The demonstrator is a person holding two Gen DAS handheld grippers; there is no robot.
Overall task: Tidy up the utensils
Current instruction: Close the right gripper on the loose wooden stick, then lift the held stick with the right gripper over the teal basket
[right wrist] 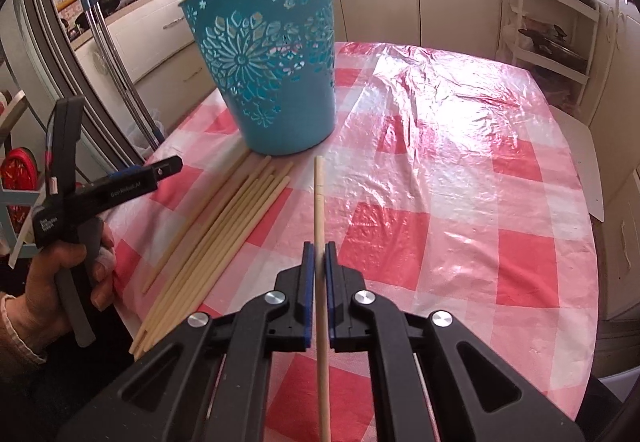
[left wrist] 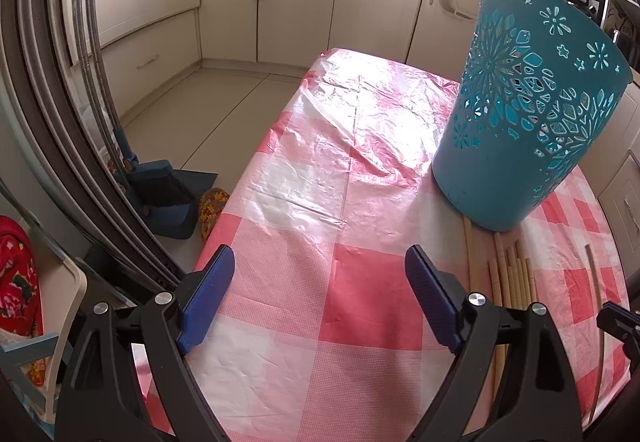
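Note:
A teal perforated basket (right wrist: pixel 276 74) stands on the pink checked tablecloth (right wrist: pixel 440 182); one chopstick tip pokes out above its rim. In front of it lies a pile of several pale wooden chopsticks (right wrist: pixel 216 238). My right gripper (right wrist: pixel 319 254) is shut on a single chopstick (right wrist: pixel 319 202), which points toward the basket's base and hangs just above the cloth. My left gripper (left wrist: pixel 320 270) stands open over bare cloth, left of the basket (left wrist: pixel 532 102) and the chopstick pile (left wrist: pixel 508 282). In the right wrist view a hand holds the left gripper (right wrist: pixel 160 172) at the table's left edge.
Cream kitchen cabinets (left wrist: pixel 280 2) run along the far wall. A dustpan and brush (left wrist: pixel 168 194) lie on the floor left of the table. A metal-trimmed door frame (left wrist: pixel 60 102) stands close on the left. A shelf rack (right wrist: pixel 552 34) sits beyond the table's right side.

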